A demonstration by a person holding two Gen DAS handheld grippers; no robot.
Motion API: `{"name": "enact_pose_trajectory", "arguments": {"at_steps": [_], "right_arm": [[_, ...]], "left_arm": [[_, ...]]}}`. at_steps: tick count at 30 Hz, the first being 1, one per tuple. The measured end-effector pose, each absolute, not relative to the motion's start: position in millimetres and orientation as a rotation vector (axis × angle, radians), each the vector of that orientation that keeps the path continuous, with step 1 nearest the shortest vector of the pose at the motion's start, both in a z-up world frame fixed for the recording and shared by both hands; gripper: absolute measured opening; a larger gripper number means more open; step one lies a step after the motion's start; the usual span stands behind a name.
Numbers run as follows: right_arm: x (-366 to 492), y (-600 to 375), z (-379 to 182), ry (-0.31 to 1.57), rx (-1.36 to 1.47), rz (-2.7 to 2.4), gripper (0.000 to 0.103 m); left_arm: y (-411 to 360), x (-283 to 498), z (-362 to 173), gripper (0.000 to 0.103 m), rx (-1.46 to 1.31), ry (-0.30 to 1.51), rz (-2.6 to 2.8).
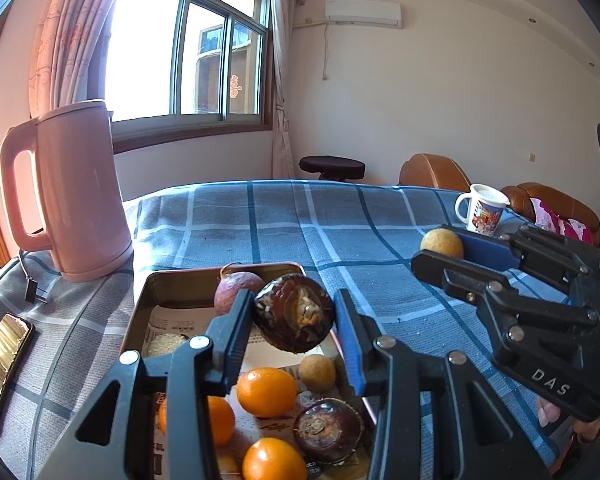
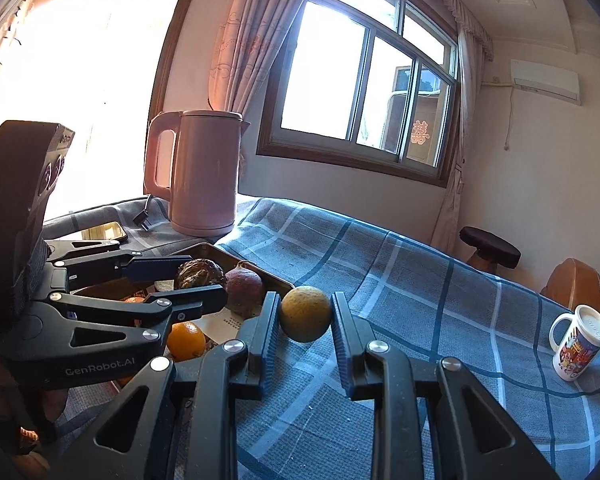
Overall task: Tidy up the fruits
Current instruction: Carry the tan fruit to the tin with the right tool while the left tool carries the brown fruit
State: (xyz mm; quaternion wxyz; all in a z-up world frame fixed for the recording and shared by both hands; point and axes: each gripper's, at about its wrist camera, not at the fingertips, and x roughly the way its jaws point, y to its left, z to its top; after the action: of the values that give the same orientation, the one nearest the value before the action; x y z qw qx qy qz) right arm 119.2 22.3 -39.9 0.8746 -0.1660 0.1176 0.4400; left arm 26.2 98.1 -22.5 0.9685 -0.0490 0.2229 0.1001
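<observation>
Left gripper [image 1: 294, 316] clamping dark scabby fruit [image 1: 294, 312] above tray [image 1: 140, 312], right gripper [image 2: 305, 316] clamping yellow-brown ball fruit [image 2: 305, 314], bare checked cloth [image 1: 260, 220] stretching to far edge

Both grippers are showing matte black linkage arms studded with round silver screws and blue ribbed pads. The left gripper [image 1: 294, 316] is carrying white "GenRobot.AI" lettering on its body, while the right gripper [image 2: 305, 314] is wearing white "DAS" letters on its body.
</observation>
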Motion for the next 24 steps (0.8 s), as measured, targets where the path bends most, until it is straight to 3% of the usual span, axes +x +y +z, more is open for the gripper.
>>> {"name": "enact_pose_trajectory", "arguments": {"at_steps": [24], "right_arm": [[110.9,69.3,-37.4,0.258,-0.360,1.012,0.027]], "left_arm": [[135.5,10.2,-21.1,0.043,-0.111,0.465,0.291]]}}
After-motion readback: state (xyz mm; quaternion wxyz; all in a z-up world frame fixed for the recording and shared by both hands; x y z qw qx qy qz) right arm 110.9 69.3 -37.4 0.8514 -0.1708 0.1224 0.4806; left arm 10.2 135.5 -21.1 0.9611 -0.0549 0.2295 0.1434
